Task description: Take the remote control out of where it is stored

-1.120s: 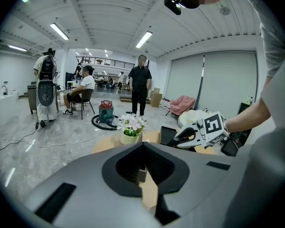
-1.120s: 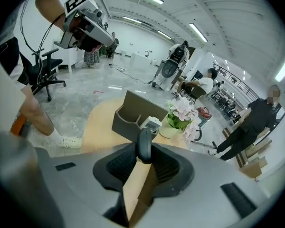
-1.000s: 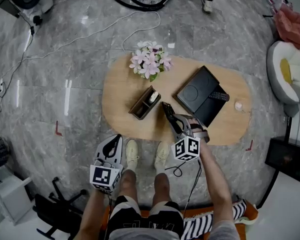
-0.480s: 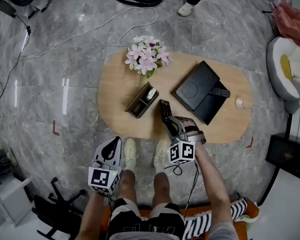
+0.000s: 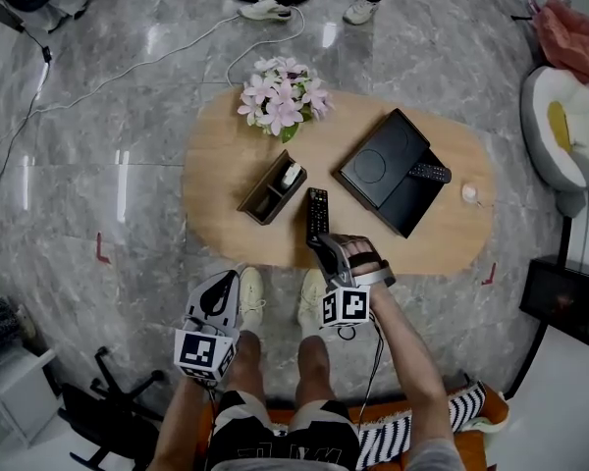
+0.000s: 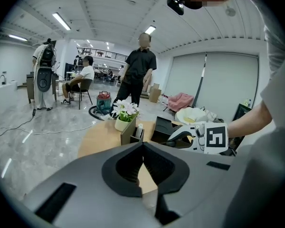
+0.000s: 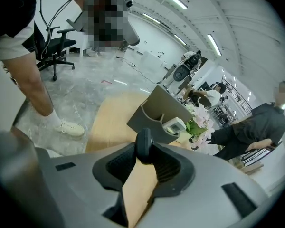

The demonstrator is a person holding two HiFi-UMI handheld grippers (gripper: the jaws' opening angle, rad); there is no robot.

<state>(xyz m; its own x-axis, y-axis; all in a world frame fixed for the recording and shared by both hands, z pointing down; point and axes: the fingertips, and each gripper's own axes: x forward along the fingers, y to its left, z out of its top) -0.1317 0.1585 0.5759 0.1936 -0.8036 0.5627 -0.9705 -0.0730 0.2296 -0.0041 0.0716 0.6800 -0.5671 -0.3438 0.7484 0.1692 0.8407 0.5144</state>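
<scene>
Remote control (image 5: 317, 211) is clear of the brown holder (image 5: 258, 200), so I judge the main step done. What looks left is to set it down on the table (image 5: 226, 155) and let go, or carry it off.

Right gripper (image 5: 320, 243): jaws clamped on the near end of the remote. In the right gripper view its black end stands up between my pads, pinched from both sides.

- Remote runs from my right jaws toward the far side, over the near middle of the table.
- It lies just right of the holder and apart from it, not touching.
- I cannot tell whether its far end rests on the wood or hangs just above.

Holder sits left of the remote, with a white device (image 5: 291, 175) in its far compartment. The near compartment looks empty. Flowers (image 5: 280, 101) stand beyond it at the far edge.

Left gripper (image 5: 228, 278): jaws closed together with nothing between them. It hangs near my left knee, off the table's near edge and well apart from the remote.
</scene>
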